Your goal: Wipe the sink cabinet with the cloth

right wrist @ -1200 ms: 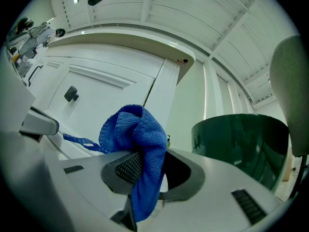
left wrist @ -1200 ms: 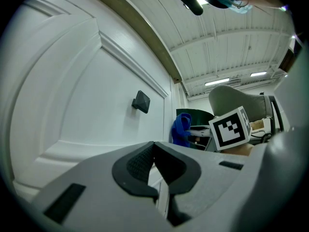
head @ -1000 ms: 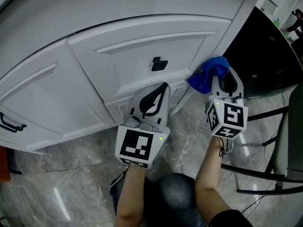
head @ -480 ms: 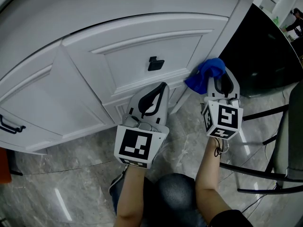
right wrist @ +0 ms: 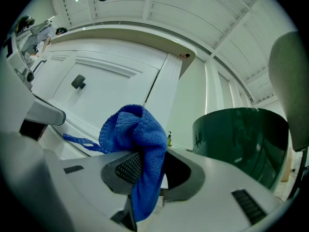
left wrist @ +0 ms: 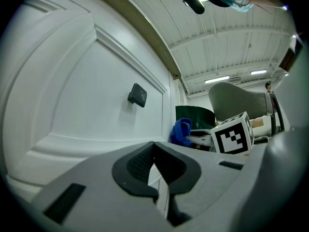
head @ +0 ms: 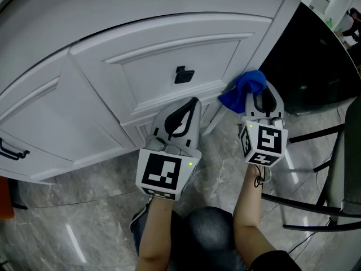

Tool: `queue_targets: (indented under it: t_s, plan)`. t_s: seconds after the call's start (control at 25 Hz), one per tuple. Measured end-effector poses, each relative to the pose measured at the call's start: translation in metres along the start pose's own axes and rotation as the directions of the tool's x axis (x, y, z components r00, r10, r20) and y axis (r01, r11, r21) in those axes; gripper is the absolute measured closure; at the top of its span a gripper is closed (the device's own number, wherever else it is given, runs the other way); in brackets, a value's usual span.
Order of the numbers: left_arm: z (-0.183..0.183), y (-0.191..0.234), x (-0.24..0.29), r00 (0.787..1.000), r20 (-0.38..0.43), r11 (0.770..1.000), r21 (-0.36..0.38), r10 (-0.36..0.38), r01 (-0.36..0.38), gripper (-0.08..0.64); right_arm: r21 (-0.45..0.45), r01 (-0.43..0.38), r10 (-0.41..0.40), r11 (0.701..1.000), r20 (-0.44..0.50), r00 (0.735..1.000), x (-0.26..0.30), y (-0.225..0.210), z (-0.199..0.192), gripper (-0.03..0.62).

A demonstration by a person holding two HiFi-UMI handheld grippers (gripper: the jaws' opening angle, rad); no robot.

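Right tool (head: 260, 99) clamped on the blue cloth (head: 243, 88): one fold pinched between the pads, the rest bunched ahead of the tips. Cloth up against the lower right corner of the white cabinet door (head: 169, 66), just beside the corner post (head: 272, 35). Looks like contact from the head view, but can't confirm it from the right gripper view.

Left tool (head: 193, 103) closed on nothing, jaws fully together. Parked low in front of the door's bottom rail, below the black knob (head: 183, 74), tip toward the cabinet, not touching the cloth.

Progress, as a judgement: reads as mid-wipe, working the right edge. No streaks, damp patches or dirt visible on any panel, so no way to mark which areas are done. Probably left: door centre panel, area round the knob, neighbouring door (head: 51, 117) at left.
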State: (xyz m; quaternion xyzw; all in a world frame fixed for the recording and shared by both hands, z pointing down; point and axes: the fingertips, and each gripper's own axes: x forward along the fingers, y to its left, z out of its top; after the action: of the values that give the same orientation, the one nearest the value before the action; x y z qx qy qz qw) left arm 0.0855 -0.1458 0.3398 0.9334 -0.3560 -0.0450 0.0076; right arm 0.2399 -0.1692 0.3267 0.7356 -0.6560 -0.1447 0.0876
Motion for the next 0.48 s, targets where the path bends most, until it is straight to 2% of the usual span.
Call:
queue_targets:
  t_s: [0.48]
  plan:
    - [0.000, -0.002, 0.002, 1.000, -0.001, 1.000, -0.001, -0.002, 0.002, 0.557, 0.000, -0.012, 0.012, 1.000, -0.023, 1.000, -0.001, 0.004, -0.012, 0.477]
